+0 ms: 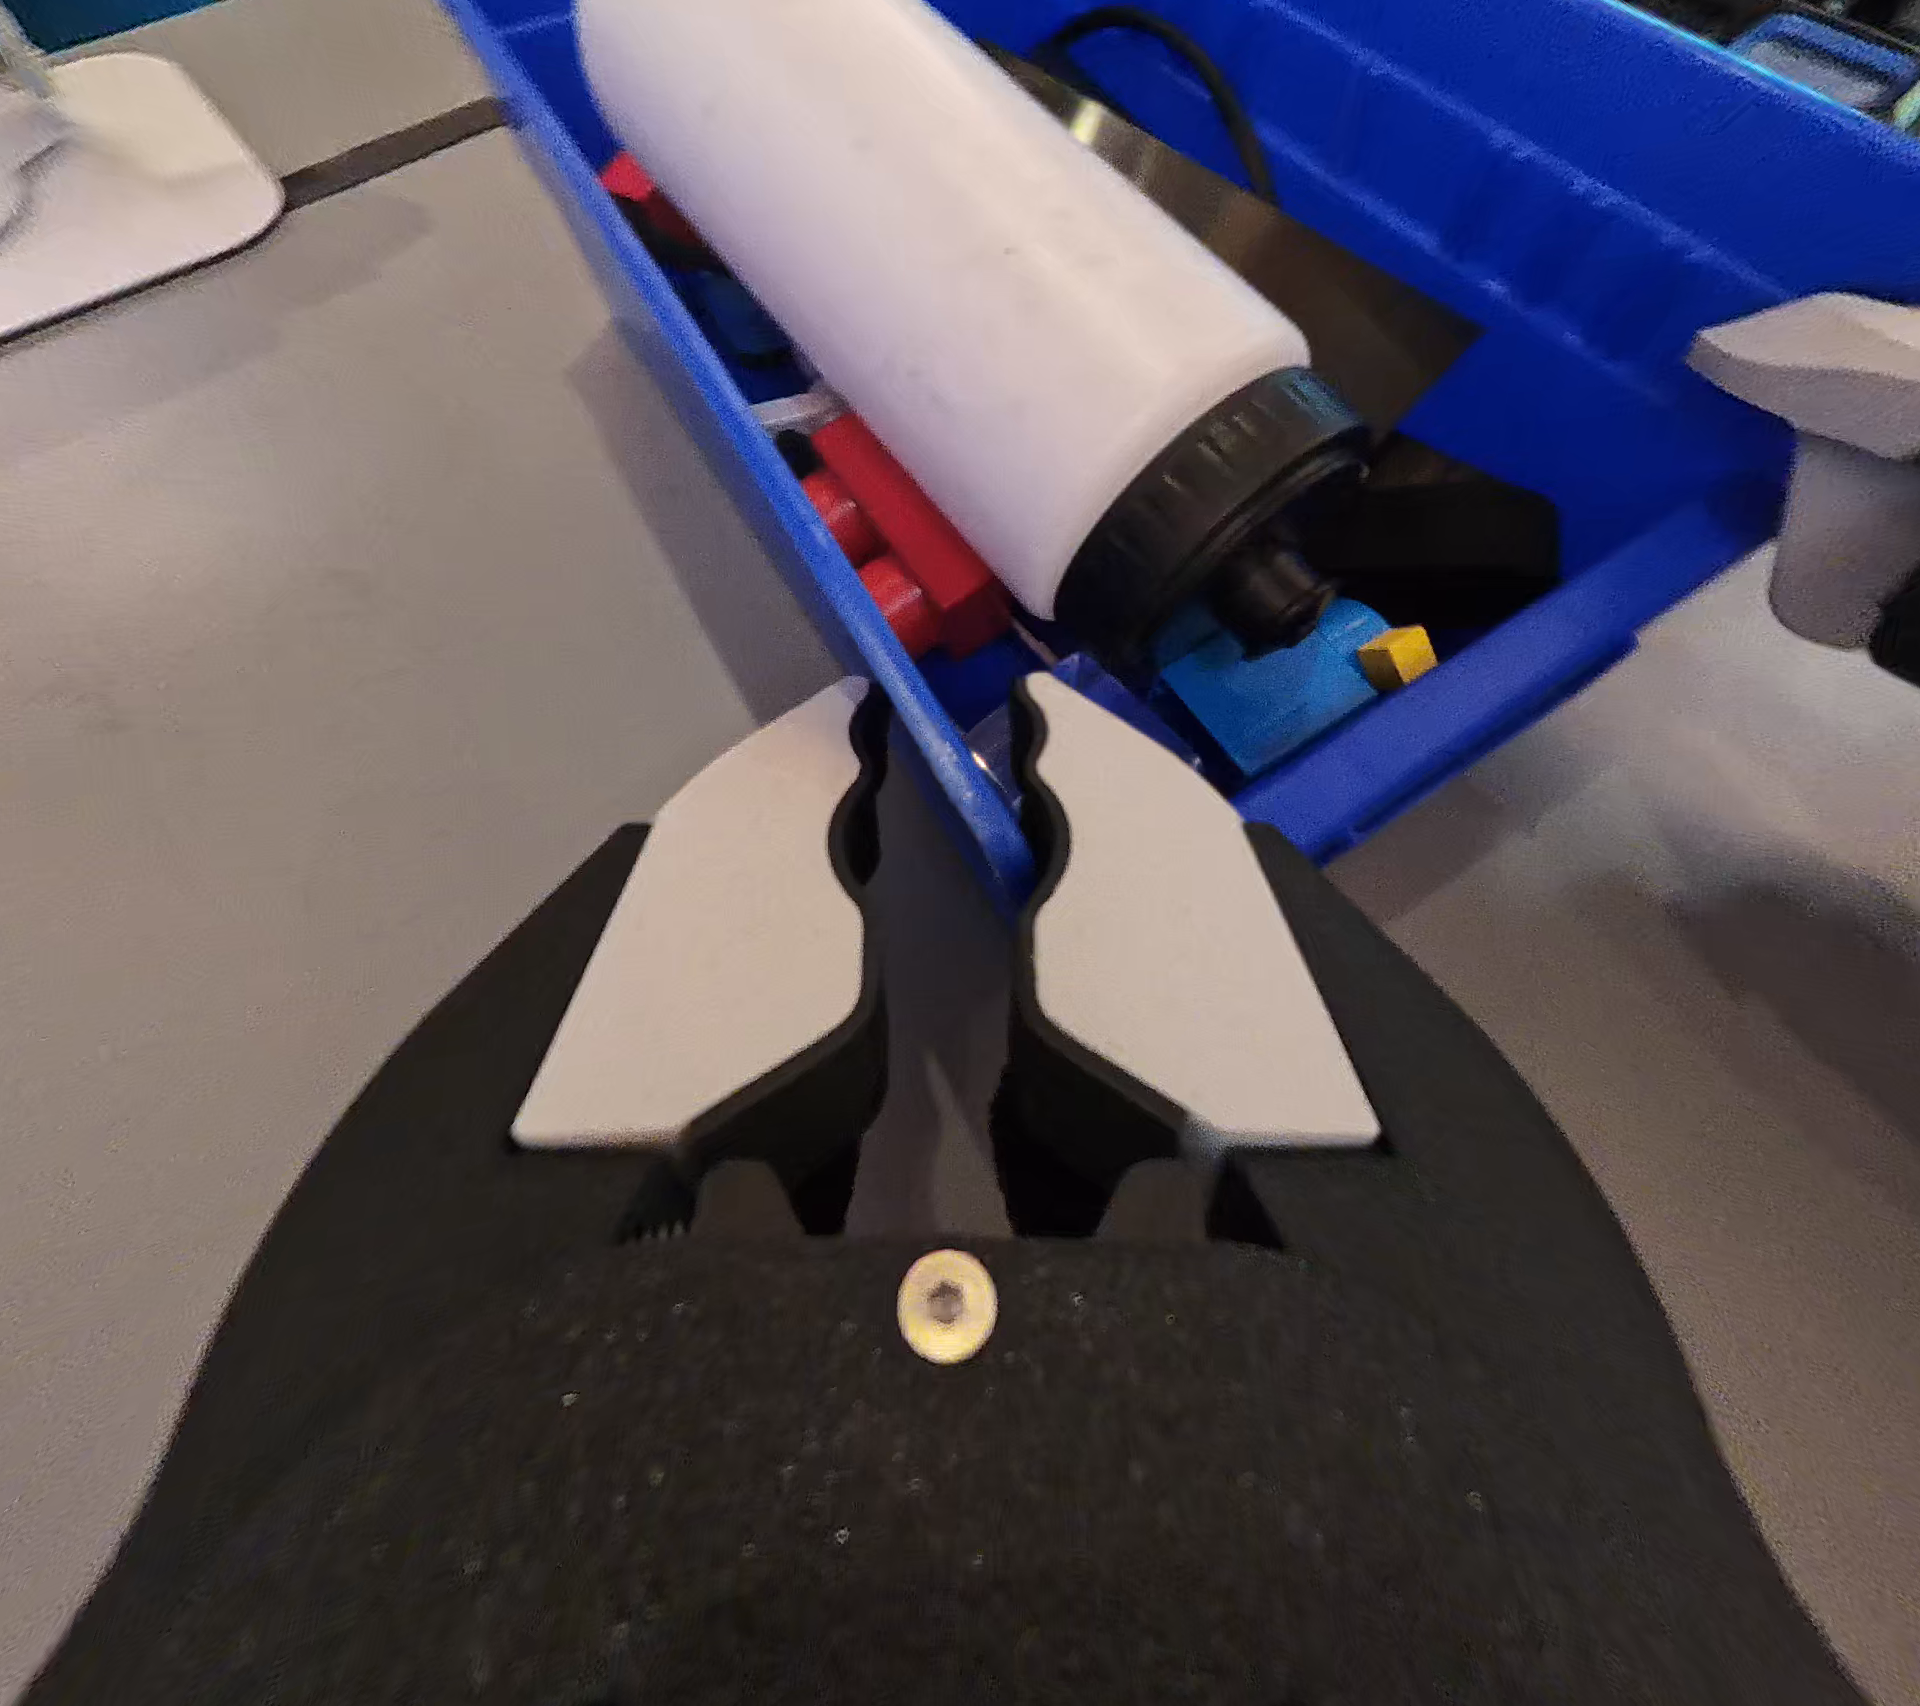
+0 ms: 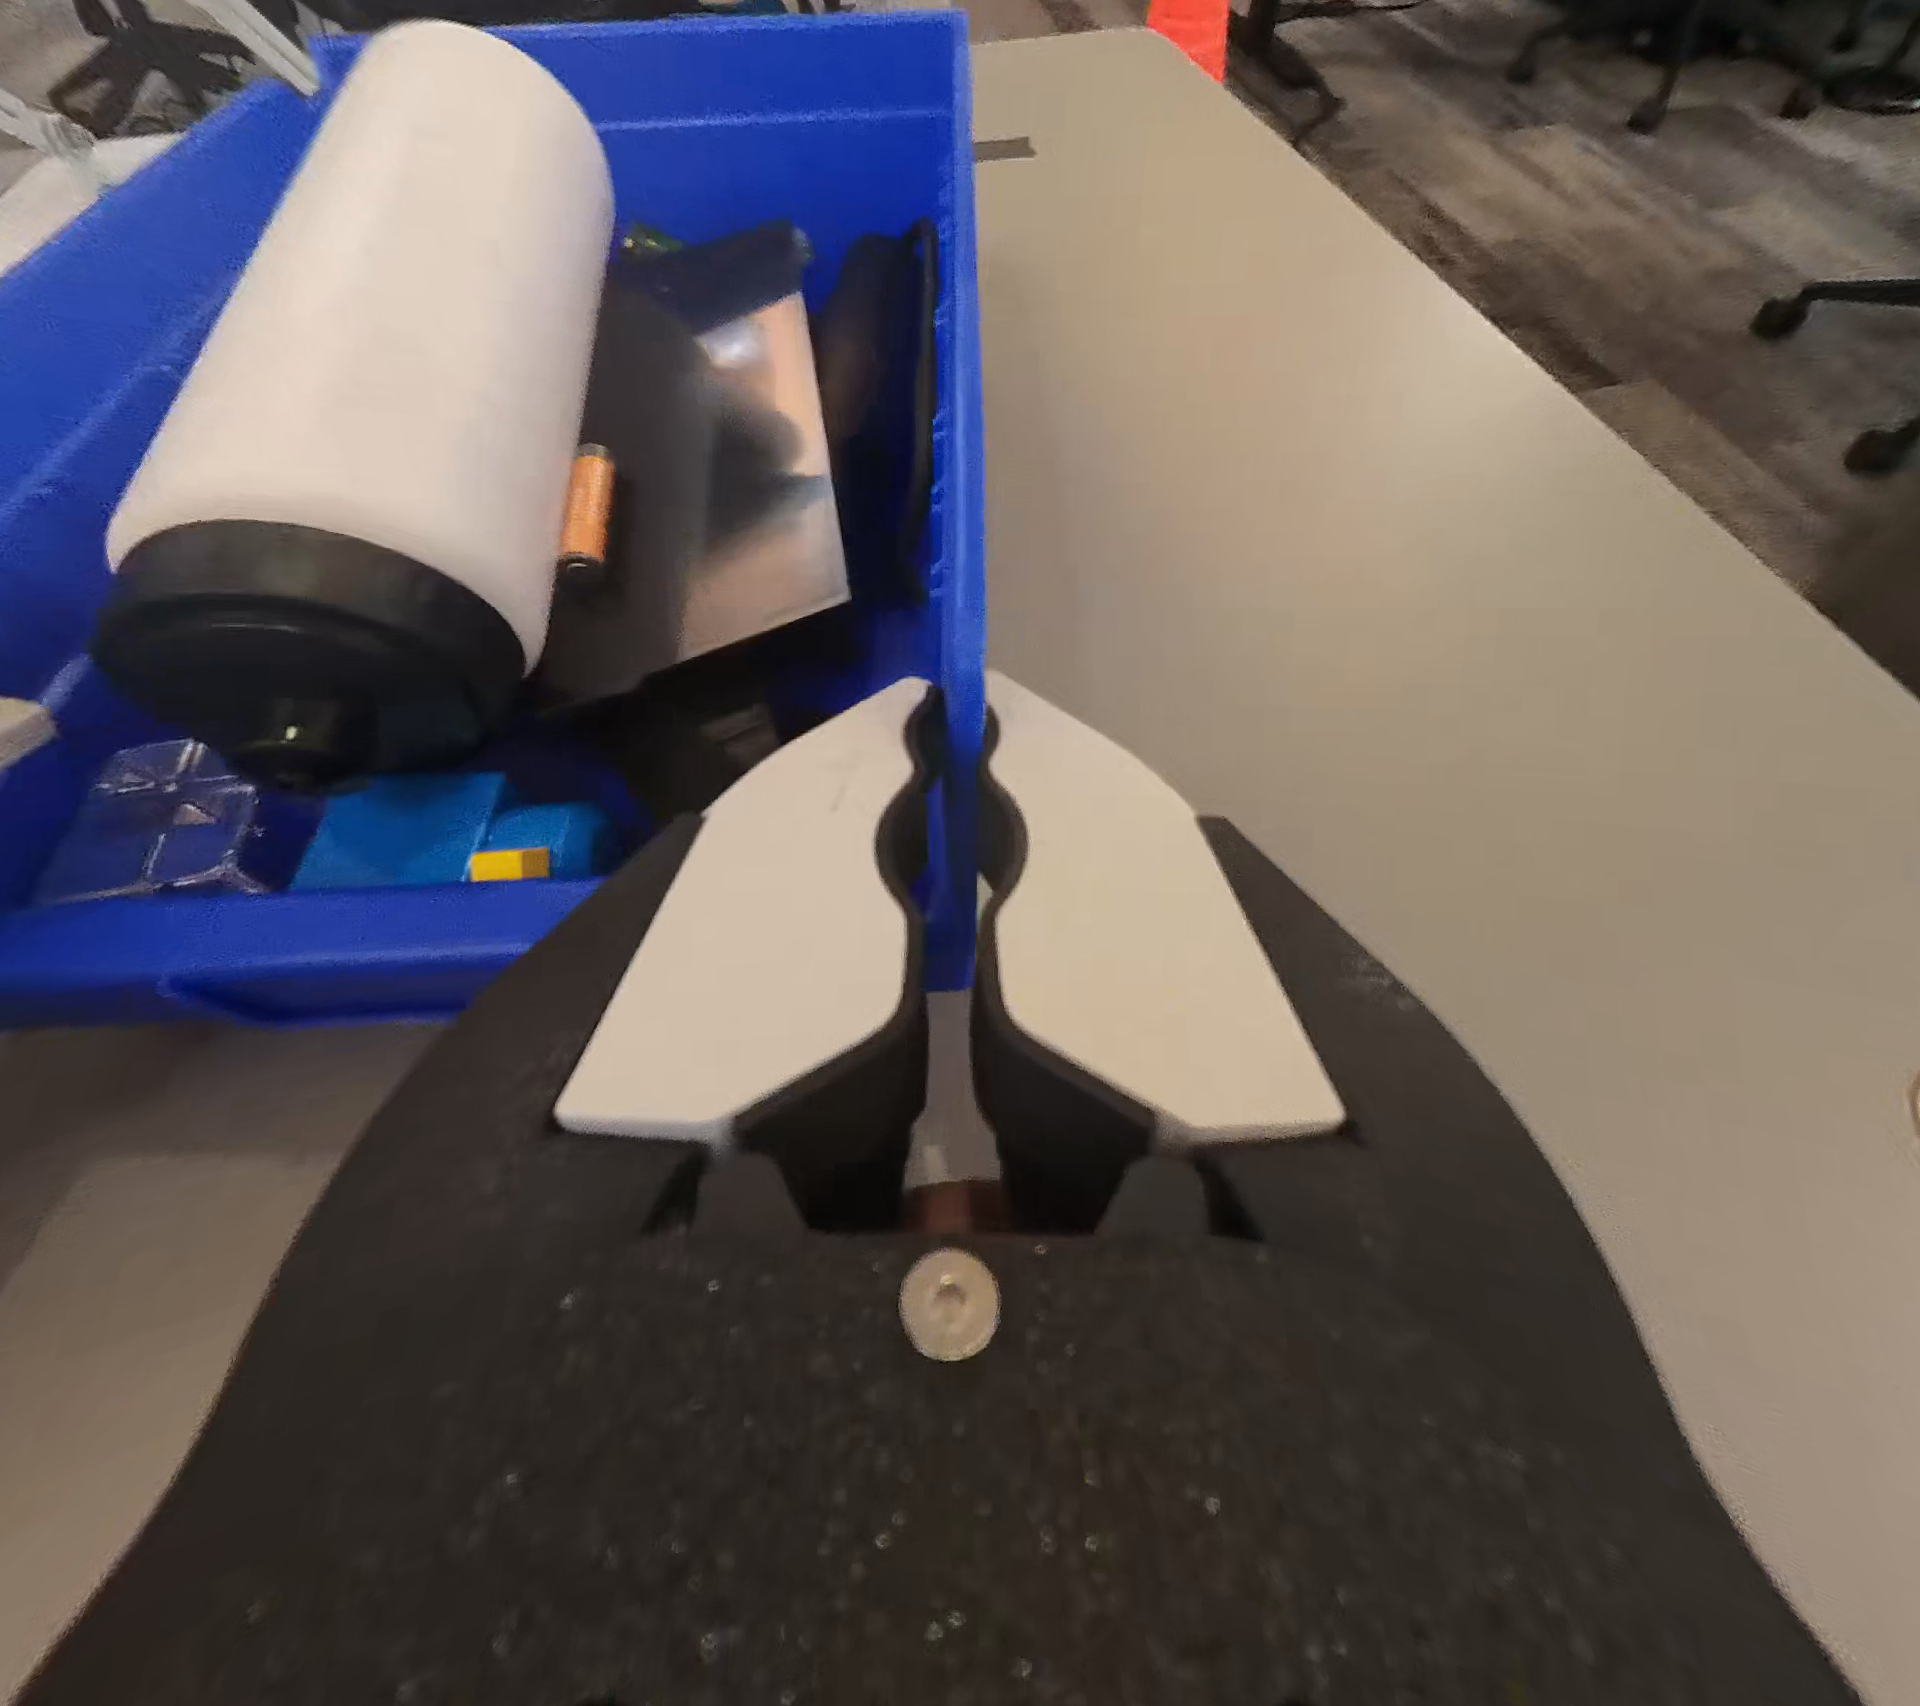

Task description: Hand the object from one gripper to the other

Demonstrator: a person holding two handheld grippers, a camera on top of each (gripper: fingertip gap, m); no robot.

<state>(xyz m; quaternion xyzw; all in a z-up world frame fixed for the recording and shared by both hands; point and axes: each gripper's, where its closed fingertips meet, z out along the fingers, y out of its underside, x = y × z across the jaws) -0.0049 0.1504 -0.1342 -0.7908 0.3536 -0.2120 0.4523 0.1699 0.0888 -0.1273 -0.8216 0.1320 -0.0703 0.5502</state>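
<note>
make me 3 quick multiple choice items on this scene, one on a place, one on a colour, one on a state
1. Where does the white bottle lie?
A. on the bare table
B. in the blue bin
C. on the floor

2. What colour is the bottle's cap?
A. black
B. red
C. yellow

3. How does the right gripper stand?
A. wide open above the bottle
B. shut on the battery
C. closed on the bin's wall

Answers:
1. B, it rests across the things in the bin.
2. A, the end ring is black.
3. C, the blue wall sits between its fingers.

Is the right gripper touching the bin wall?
Touching. The right wrist view shows the right gripper closed on the blue bin wall, both fingers pressed against it.
</note>
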